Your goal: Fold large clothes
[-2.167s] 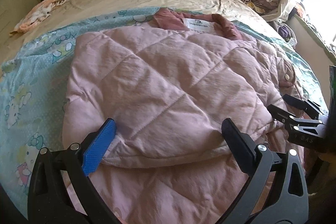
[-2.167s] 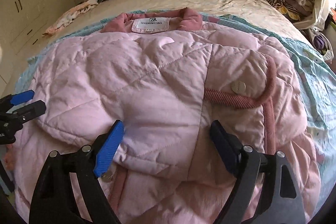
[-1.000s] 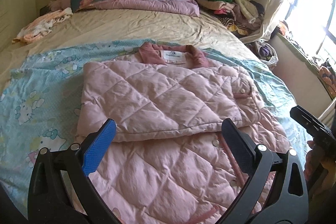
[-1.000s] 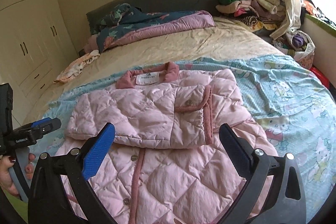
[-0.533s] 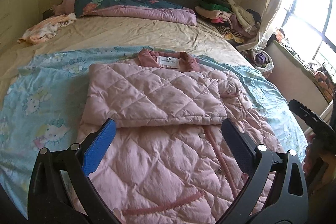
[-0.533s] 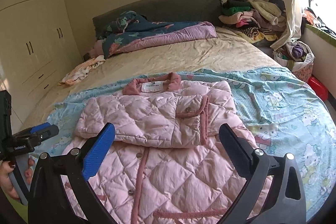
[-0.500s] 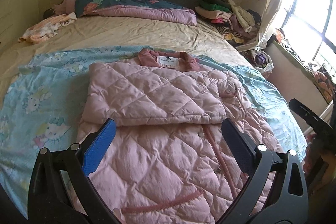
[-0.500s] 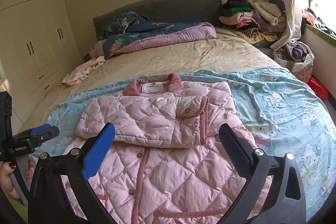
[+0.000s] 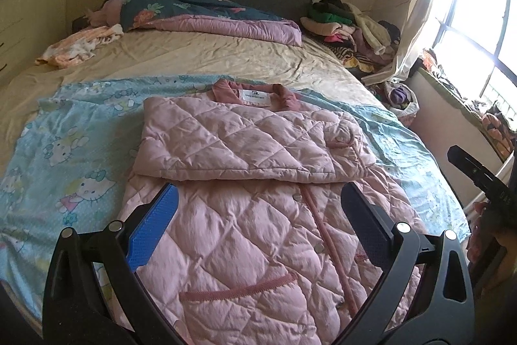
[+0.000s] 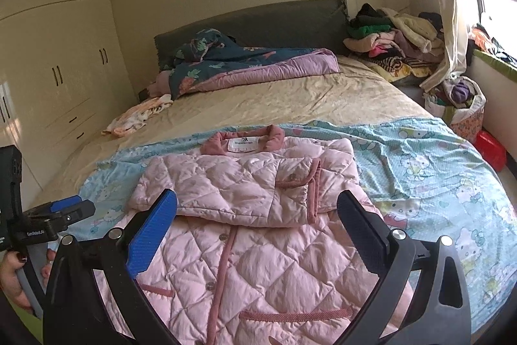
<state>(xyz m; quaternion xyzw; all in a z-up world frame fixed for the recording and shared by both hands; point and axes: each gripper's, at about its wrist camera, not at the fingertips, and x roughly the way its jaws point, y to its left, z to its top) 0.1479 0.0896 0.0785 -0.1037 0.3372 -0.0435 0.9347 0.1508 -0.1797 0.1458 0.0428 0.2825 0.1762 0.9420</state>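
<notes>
Both grippers — left (image 9: 258, 215) and right (image 10: 257, 217) — hang wide apart, holding nothing, over the near half of the pink coat (image 10: 258, 248) spread on the blue sheet (image 10: 420, 157), sleeves folded across its chest — the lengthwise fold seems left.

Light: daylight pours in through the window (image 9: 478, 31) on the right.
Glare: panes blown white.
Shadows: soft across the bed (image 10: 290, 99).
Edges: fisheye-bent, dark corners.
Focus: mostly sharp.
</notes>
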